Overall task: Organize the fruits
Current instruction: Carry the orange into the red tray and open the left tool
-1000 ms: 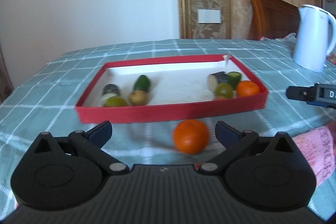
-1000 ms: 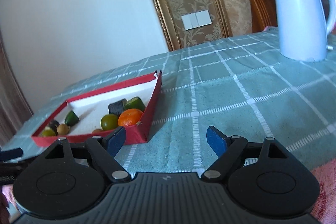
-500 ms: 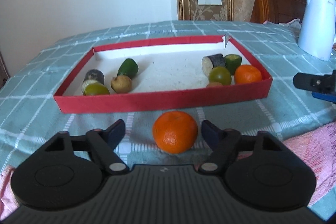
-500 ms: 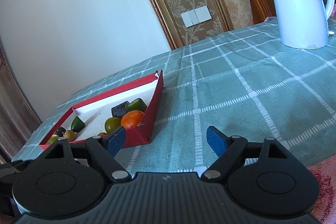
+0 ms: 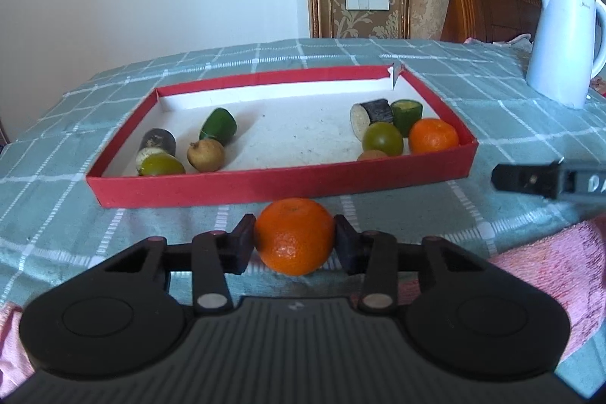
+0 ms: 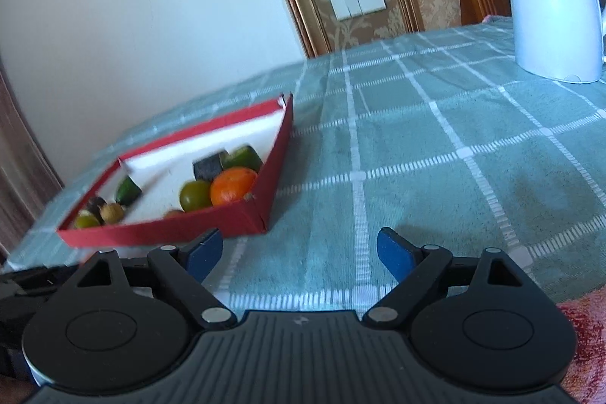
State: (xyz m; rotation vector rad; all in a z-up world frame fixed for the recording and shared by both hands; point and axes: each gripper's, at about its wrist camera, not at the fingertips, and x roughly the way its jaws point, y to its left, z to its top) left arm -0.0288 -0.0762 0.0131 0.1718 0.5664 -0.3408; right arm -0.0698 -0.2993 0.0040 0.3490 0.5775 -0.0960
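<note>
The orange (image 5: pixel 294 236) is round, bright and dimpled, with a small green stem scar on top and a pale glint low on its front; it sits on the worktop (image 5: pixel 492 108), which wears a grey-green cloth with a white grid, just in front of the near wall of the red tray (image 5: pixel 280 185); the left tool (image 5: pixel 294 243) has its 2 dark pads against the orange's left and right sides, its jaws closing on the fruit.

Inside the white-floored tray, the right cluster holds a second orange (image 5: pixel 434 136), a green citrus (image 5: pixel 382 139), a dark-skinned cut piece (image 5: pixel 373 113), a green cut piece (image 5: pixel 406 111) and a small brown fruit (image 5: pixel 372 156) half hidden by the wall; the left cluster holds another green citrus (image 5: pixel 161 164), a brown round fruit (image 5: pixel 206 155), a dark piece (image 5: pixel 157 143) and a green piece (image 5: pixel 219 125).

The right tool (image 6: pixel 299 254) hovers over bare cloth right of the tray, blue pads wide apart, jaws opening, nothing between them; a white kettle (image 5: pixel 562 42) stands at the far right.
</note>
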